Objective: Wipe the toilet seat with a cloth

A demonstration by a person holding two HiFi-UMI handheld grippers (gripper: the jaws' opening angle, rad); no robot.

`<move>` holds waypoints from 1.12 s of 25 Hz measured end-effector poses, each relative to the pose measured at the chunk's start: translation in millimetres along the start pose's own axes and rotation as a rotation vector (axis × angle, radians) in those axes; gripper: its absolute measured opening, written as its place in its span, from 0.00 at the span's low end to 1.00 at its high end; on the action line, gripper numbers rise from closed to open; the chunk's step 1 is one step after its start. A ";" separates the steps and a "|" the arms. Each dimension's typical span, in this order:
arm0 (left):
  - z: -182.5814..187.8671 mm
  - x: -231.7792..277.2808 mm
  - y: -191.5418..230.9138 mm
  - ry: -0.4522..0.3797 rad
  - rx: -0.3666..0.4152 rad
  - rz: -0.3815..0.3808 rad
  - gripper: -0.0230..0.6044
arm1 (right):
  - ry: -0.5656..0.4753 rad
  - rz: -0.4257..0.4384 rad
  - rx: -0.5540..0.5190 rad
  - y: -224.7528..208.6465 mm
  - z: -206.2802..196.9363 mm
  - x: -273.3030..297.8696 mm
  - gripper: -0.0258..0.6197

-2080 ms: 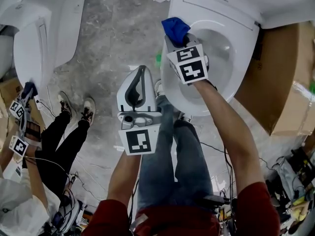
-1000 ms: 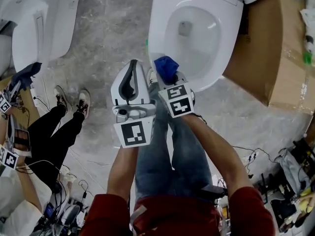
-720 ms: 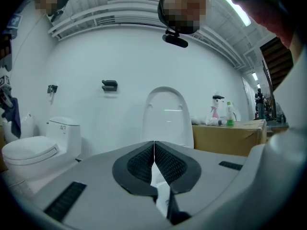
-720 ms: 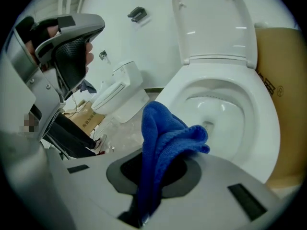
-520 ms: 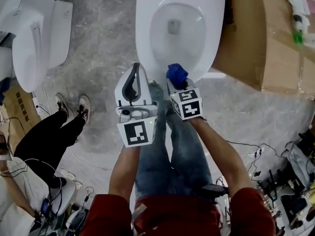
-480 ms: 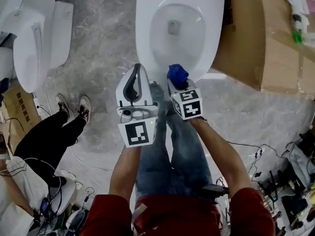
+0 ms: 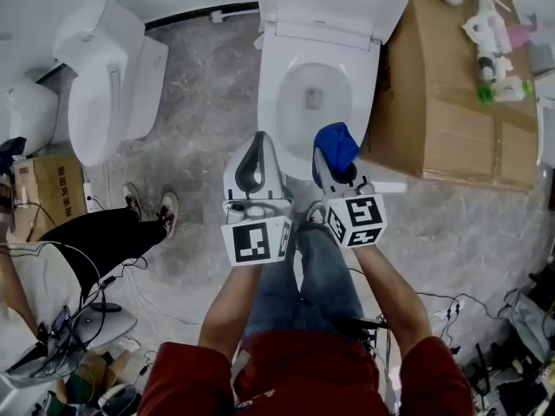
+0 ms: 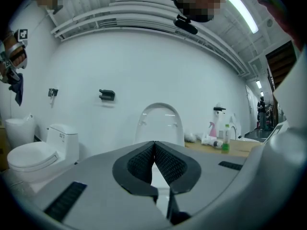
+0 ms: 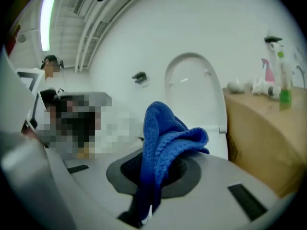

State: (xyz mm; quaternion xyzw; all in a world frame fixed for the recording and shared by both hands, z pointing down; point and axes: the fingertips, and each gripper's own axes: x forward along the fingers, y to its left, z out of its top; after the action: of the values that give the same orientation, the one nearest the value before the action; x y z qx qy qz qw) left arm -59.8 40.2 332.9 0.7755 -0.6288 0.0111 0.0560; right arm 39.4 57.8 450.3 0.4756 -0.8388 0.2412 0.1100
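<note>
A white toilet (image 7: 279, 102) with its lid raised stands ahead of me in the head view. Both grippers hover above its front rim, apart from the seat. My right gripper (image 7: 336, 161) is shut on a blue cloth (image 7: 335, 142), which bunches up over its jaws. In the right gripper view the blue cloth (image 9: 165, 143) stands up out of the right gripper (image 9: 154, 170), with the raised toilet lid (image 9: 192, 85) behind. My left gripper (image 7: 253, 158) is shut and holds nothing. In its own view the left gripper (image 8: 154, 151) shows pads pressed together, and the toilet lid (image 8: 159, 123) lies beyond.
A second white toilet (image 7: 104, 85) stands at the left. A large cardboard box (image 7: 442, 120) beside the toilet carries spray bottles (image 7: 494, 33). A person in black trousers (image 7: 95, 241) sits at the left near a smaller box (image 7: 48, 189). Cables (image 7: 434, 306) lie on the floor.
Both grippers have risen and come back from the toilet's front rim. The blue cloth came up off the seat with the right gripper. The view now takes in more of the room.
</note>
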 end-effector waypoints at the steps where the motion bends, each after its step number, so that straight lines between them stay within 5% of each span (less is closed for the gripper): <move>1: 24.3 -1.3 -5.7 -0.010 -0.004 0.001 0.06 | -0.056 -0.001 -0.025 3.8 35.0 -16.1 0.13; 6: 133.5 -23.4 -43.6 -0.034 -0.007 -0.017 0.06 | -0.256 -0.031 -0.129 27.3 178.3 -107.5 0.13; 13: 242.0 -35.5 -68.9 -0.078 -0.002 -0.072 0.06 | -0.409 -0.089 -0.214 51.1 318.9 -192.6 0.13; 20: 309.7 -48.0 -57.5 -0.086 0.058 -0.132 0.06 | -0.489 -0.120 -0.249 91.4 383.2 -230.4 0.13; 28: 345.1 -63.8 -40.8 -0.140 0.083 -0.174 0.06 | -0.547 -0.174 -0.303 129.9 406.1 -244.4 0.13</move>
State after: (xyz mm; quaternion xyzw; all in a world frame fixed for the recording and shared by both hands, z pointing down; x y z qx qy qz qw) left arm -51.7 75.8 -18.5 0.8277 -0.5604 -0.0219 -0.0196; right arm 75.0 89.1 -38.8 0.5710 -0.8197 -0.0334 -0.0297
